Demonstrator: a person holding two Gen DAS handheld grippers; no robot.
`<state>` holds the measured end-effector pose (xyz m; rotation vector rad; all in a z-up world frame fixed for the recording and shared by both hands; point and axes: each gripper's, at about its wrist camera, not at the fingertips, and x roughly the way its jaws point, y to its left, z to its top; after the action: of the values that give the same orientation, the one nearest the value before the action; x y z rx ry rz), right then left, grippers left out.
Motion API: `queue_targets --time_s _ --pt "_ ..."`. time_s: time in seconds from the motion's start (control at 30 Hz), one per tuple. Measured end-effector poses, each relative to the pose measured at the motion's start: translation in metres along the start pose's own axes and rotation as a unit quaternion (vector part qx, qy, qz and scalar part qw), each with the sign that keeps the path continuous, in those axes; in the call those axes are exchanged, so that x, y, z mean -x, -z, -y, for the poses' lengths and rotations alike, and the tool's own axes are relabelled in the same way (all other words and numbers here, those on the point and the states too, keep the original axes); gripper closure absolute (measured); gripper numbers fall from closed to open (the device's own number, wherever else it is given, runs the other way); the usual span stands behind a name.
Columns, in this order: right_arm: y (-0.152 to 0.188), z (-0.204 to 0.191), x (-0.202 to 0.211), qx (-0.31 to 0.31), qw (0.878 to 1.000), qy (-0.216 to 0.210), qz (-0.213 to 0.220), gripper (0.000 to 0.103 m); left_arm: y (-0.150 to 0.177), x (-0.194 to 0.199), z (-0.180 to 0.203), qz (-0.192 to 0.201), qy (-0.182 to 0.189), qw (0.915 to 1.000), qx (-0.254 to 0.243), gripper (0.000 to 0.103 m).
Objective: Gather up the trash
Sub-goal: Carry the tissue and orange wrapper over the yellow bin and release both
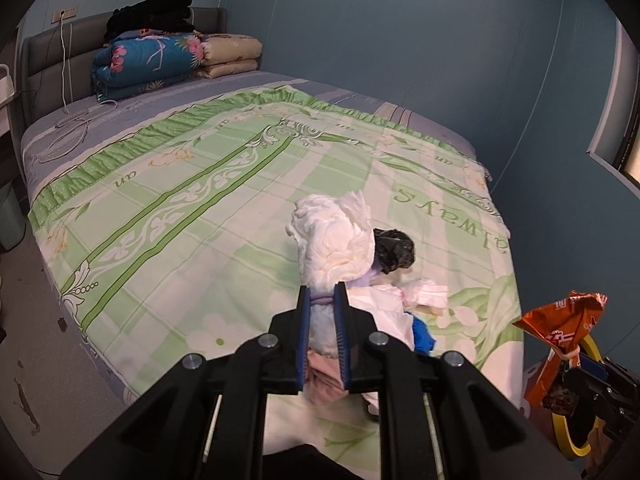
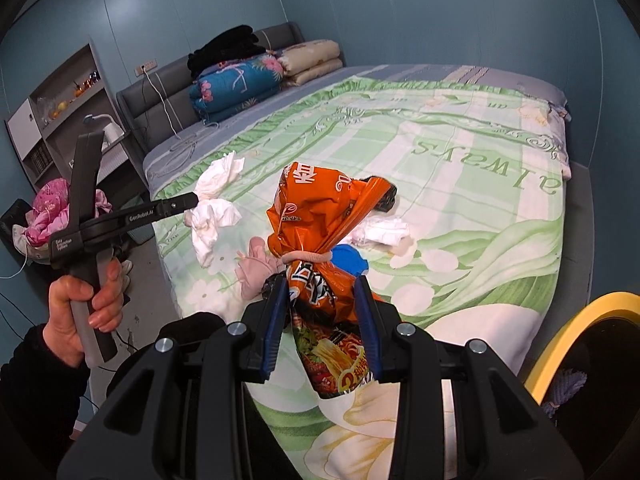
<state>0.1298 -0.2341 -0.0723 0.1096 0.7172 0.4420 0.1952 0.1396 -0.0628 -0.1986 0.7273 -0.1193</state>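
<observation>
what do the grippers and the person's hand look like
Both the left gripper and right gripper are matte black with blue ribbed pads and silver pivot bolts. White lettering marks the left one's side. The bare left hand emerges from a black sleeve.

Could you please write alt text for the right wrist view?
The right gripper holds an orange noodle packet, tied with a band, above a green floral bed. Tissues, a blue scrap and pink cloth lie on it; the left gripper holds a white tissue.
</observation>
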Motion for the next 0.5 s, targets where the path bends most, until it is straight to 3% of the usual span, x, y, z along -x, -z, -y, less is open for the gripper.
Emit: queue_targets --time_s 0.5 --pt "-0.010 0.016 0.074 -0.013 0.997 0.012 0.078 0.070 0.001 0.041 0.061 0.034 0.043 0.9982 -0.022 0.092"
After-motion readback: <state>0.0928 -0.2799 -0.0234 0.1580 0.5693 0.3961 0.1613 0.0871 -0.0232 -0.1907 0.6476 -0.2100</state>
